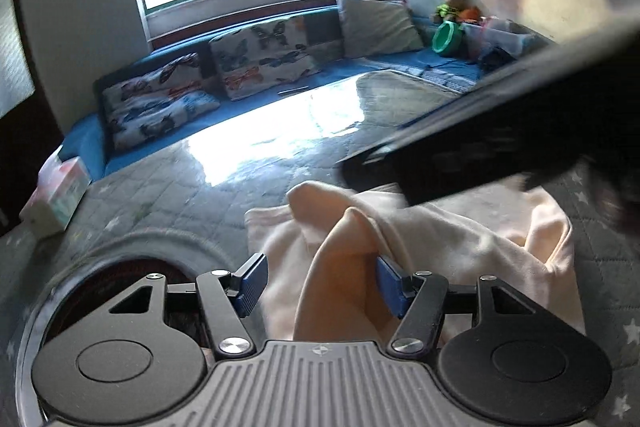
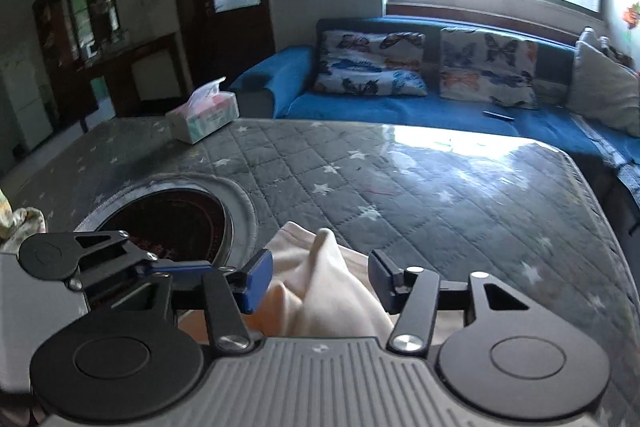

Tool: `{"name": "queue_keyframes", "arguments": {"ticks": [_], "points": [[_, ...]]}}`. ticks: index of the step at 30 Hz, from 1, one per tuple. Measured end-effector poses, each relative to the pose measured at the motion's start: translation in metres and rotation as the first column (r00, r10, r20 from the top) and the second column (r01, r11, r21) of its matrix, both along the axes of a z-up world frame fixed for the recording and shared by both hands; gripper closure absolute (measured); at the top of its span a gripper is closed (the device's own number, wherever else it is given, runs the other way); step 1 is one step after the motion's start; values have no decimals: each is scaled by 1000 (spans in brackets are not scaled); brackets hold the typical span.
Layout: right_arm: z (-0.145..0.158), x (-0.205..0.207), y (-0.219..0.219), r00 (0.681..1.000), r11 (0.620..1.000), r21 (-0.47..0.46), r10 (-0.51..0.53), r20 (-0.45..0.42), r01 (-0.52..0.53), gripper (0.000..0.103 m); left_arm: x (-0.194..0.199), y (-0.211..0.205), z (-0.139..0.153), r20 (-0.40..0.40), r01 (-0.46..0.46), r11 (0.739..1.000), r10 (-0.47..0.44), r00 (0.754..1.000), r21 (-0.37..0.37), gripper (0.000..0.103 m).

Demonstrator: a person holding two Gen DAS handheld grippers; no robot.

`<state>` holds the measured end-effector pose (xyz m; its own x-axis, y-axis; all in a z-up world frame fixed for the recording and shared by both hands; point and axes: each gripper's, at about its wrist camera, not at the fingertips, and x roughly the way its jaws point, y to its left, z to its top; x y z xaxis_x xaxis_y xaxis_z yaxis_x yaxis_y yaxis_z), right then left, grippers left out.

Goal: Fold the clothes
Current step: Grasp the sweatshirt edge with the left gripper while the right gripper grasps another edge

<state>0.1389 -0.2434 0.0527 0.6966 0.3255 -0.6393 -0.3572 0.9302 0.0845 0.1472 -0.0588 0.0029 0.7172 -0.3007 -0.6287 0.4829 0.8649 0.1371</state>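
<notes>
Left wrist view: left gripper [image 1: 318, 285] has its jaws apart, a ridge of the pale peach garment [image 1: 460, 247] standing between them, unclamped. Right gripper [image 2: 320, 281] likewise spread over the same bunched cloth. Garment sits crumpled on the quilted table cover [image 2: 400, 187], beside the round inset burner [image 2: 168, 223]. Risk: closing on the ridge could pinch several layers and skew the fold.

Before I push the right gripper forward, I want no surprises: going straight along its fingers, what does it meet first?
The pale pink garment, bunched up between the open fingers of the right gripper. Past that fold lies only the quilted table cover; depth is hard to judge.
</notes>
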Motion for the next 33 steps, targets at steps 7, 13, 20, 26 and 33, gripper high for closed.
{"name": "queue_keyframes", "arguments": {"ticks": [7,13,20,26,33], "points": [[-26,39,18,996,998,-57,27,-82,-32,61,12,-3,-18,-31,70,998,-69,997,9,83],[-50,53,15,989,997,-63,32,-145,-41,94,15,6,-24,-45,70,997,-71,996,-23,97],[-37,33,-1,998,995,-93,-42,-48,37,100,8,25,-16,-50,-10,997,6,999,-76,99],[-12,5,-27,992,988,-97,-115,58,120,100,-4,56,-6,-48,-119,985,114,992,-121,99],[9,-39,-72,964,969,-88,-216,152,231,100,-26,101,1,-60,-264,950,258,964,-165,100]]}}
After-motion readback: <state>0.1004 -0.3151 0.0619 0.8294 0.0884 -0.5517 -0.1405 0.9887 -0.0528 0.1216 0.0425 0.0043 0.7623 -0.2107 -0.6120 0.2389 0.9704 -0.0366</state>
